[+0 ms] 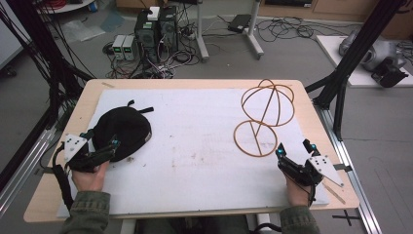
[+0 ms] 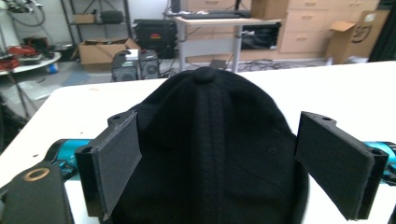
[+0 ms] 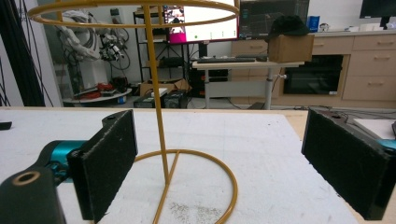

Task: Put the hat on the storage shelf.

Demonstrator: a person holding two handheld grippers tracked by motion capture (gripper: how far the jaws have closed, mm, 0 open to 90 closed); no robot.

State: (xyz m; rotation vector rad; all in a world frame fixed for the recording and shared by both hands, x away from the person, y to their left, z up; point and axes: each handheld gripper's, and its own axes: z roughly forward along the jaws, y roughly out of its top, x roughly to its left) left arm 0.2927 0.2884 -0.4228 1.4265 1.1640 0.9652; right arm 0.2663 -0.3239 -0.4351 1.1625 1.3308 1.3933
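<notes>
Reach step: the left gripper (image 1: 108, 148) sets open jaws around the black cap (image 1: 122, 129) near the worktop's left edge; closing comes next. The right gripper (image 1: 292, 157) waits open-jawed before the wire stand (image 1: 263, 114).

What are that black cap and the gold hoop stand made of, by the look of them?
The black cap looks like soft woven fabric: matte, with stitched seams and a top button. The gold stand looks like thin metal wire or rod, painted or coated a glossy yellow-gold; its rings and post hold rigid shapes.
</notes>
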